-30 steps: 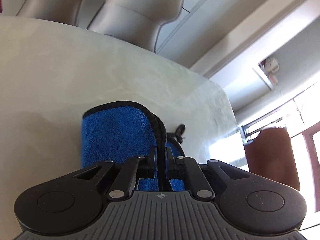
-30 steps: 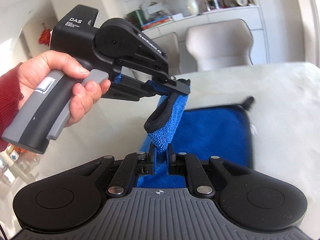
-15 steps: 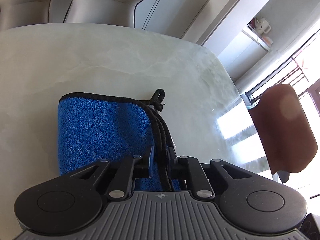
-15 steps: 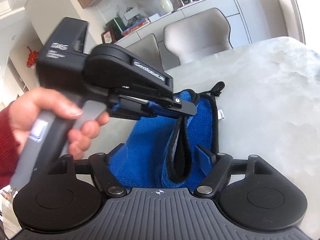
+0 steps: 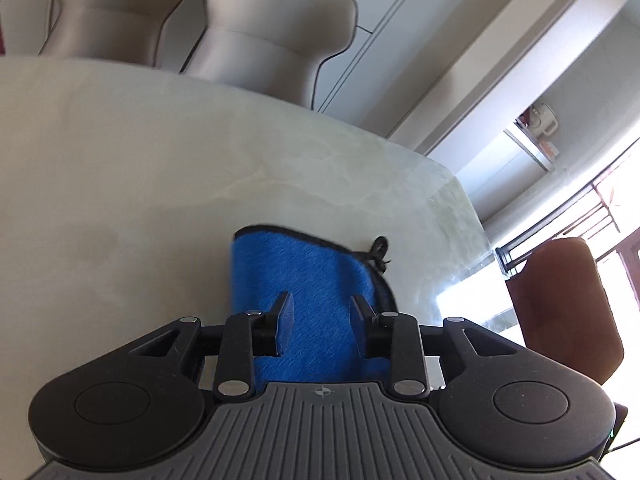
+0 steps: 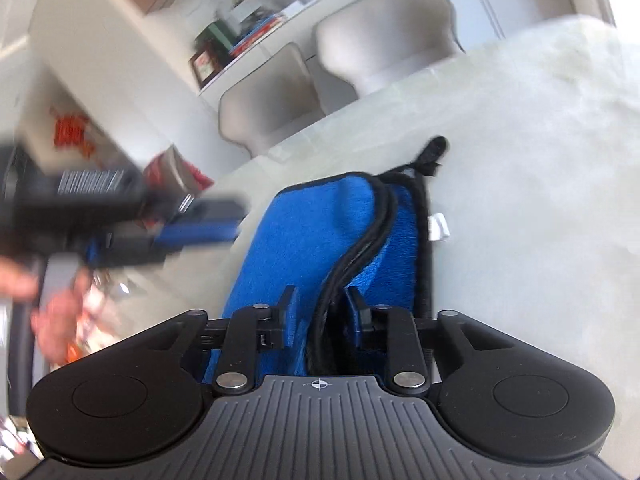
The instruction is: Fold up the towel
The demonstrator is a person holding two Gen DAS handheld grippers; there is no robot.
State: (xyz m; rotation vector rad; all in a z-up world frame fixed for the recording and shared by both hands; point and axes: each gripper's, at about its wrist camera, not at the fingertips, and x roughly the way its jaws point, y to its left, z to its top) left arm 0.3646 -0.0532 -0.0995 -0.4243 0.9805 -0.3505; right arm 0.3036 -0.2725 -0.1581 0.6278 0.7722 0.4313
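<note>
On the pale marble table (image 5: pixel 160 168) lies the folded blue towel (image 5: pixel 312 280), its black loop (image 5: pixel 379 246) at about 1 o'clock. The left gripper (image 5: pixel 322 312) is above it, jaws opening, nothing pinched. The right gripper (image 6: pixel 320 308) is closing around the towel's black edges (image 6: pixel 360 240), pads not yet pressing

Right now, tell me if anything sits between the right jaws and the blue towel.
Nothing visible does. The right gripper has its closing jaws around the towel's black-trimmed folded edge. The left gripper hangs off to the side, apart from that edge.
</note>
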